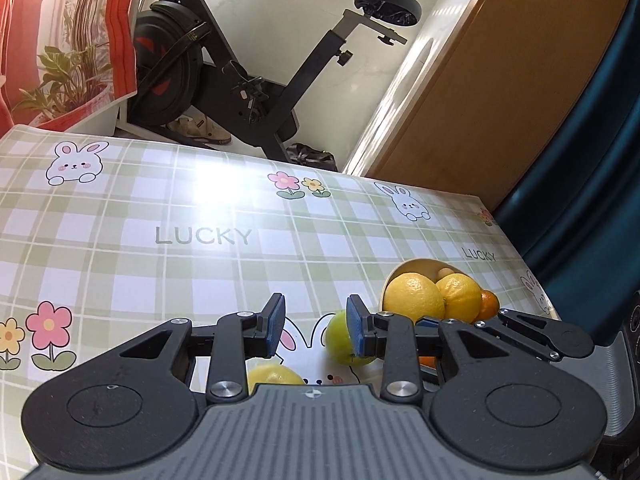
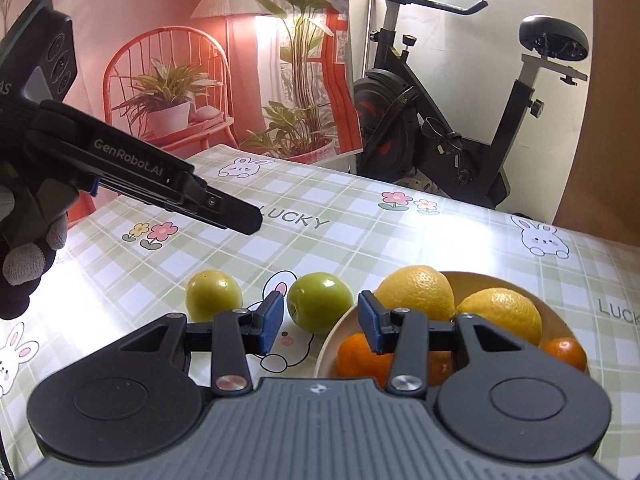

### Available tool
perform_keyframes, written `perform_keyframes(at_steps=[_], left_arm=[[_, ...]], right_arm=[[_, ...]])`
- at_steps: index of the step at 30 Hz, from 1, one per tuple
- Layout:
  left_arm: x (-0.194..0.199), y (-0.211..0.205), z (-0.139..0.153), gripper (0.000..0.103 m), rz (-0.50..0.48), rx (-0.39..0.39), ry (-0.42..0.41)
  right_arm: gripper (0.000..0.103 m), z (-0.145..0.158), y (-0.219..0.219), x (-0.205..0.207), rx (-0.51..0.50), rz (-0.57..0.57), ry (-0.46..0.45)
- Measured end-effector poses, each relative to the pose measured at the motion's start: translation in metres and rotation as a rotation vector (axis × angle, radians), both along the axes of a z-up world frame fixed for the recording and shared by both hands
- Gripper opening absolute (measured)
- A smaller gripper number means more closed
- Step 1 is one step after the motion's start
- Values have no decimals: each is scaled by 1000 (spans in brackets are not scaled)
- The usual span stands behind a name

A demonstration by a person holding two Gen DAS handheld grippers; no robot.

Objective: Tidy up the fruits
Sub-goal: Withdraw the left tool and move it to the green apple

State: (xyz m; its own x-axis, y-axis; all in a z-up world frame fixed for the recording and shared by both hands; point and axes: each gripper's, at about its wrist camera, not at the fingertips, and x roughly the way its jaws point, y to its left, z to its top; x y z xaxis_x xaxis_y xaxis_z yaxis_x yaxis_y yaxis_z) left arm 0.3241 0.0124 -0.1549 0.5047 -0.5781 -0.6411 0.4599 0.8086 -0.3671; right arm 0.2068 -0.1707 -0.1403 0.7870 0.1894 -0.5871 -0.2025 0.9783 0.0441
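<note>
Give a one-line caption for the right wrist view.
Empty right claw hovers between a round green fruit and a beige bowl of yellow citrus.

Worktop (image 2: 360,240), green-check rabbit cloth: two green fruits (image 2: 214,294) (image 2: 320,302) side by side, bowl (image 2: 332,344) of citrus just right.

Your left wrist camera is looking down along its fingers, close over the table (image 1: 168,216). Your right one is facing likewise; both are sharing the bowl (image 2: 496,280) and exercise bike (image 2: 448,120).

Bright daylight, tablecloth (image 1: 224,184) glare, fisheye edges
</note>
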Motion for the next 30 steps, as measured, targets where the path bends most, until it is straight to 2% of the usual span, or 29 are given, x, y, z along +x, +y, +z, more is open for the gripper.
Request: perform_keyframes(at_steps=[8,14,16,23,30], left_arm=[[12,5,-14,36,15,-28,46],[17,4,-16,41,21,-35,54],[17,2,-17,42,12,-36,56],[16,-3,-23,42,-9,-50,75],[14,-4,-30,45,-11,-79,107]], right_arm=[[45,-13,12,24,-87,88,12],[46,-21,17,44,-105,105,38],[49,-25,18,49,-112,101,59],[57,-27,18,47,-85,86,65],[58,-25,19,37,-68,91,48]])
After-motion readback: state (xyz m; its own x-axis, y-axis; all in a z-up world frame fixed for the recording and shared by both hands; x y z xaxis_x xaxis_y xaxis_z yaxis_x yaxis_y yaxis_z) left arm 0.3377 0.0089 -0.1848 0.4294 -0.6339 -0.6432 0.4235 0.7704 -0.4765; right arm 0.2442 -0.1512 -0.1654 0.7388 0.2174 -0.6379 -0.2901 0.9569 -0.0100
